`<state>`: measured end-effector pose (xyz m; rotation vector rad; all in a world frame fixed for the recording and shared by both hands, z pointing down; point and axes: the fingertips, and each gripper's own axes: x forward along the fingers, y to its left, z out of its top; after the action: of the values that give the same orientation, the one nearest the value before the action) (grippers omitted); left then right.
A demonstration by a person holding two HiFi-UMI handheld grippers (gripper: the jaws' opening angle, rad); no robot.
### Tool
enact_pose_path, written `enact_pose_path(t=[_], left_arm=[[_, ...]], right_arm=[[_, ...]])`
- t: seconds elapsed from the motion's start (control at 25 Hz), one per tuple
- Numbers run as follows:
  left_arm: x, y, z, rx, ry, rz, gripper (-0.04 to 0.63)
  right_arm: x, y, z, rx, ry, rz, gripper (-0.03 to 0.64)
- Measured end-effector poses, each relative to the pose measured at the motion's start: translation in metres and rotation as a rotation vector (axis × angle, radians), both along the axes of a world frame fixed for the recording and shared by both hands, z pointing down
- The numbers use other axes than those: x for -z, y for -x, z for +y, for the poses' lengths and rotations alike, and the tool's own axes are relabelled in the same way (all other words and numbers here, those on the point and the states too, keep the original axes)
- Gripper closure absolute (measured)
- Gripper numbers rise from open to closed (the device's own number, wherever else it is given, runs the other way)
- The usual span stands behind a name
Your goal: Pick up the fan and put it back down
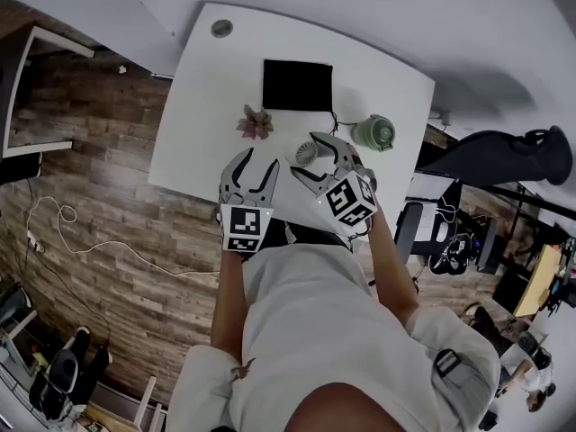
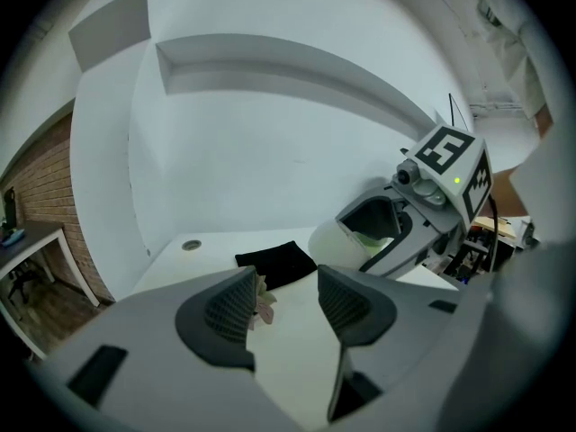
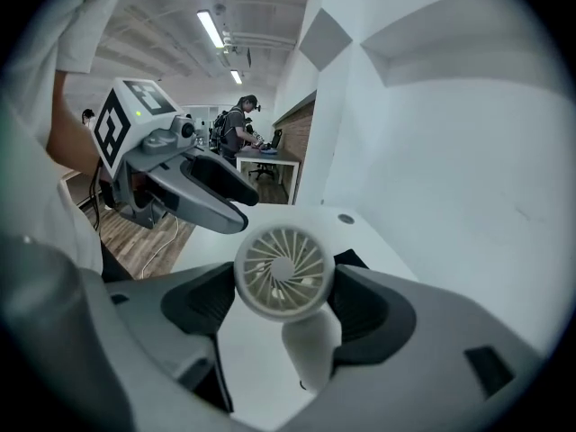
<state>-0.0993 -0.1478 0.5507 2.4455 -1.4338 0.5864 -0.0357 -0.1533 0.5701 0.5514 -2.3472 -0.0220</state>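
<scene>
The small white fan [image 3: 284,272], round-headed on a short handle, sits between the pads of my right gripper [image 3: 283,302], which is shut on it and holds it above the white table [image 1: 207,106]. In the head view the fan [image 1: 309,152] shows between the right gripper's [image 1: 315,158] fingers. My left gripper [image 1: 249,171] hangs beside it to the left, open, with nothing between its fingers. Seen from the left gripper view, the left gripper [image 2: 286,302] frames bare tabletop, and the fan [image 2: 346,238] shows at the right inside the other gripper.
On the table stand a black cloth [image 1: 297,85], a small pink succulent [image 1: 256,122] and a green round gadget [image 1: 374,133]. A round cable hole [image 1: 221,29] marks the far left corner. Wood floor with a white cable [image 1: 81,232] lies left; chairs and people are at the right.
</scene>
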Motion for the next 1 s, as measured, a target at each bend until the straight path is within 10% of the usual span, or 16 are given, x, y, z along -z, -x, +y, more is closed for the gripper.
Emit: enact_pose_path(t=[1.0], left_arm=[[0.153, -0.007, -0.005, 0.069, -0.348, 0.035, 0.383]], right_arm=[[0.179, -0.030, -0.005, -0.084, -0.320, -0.286, 0.268]])
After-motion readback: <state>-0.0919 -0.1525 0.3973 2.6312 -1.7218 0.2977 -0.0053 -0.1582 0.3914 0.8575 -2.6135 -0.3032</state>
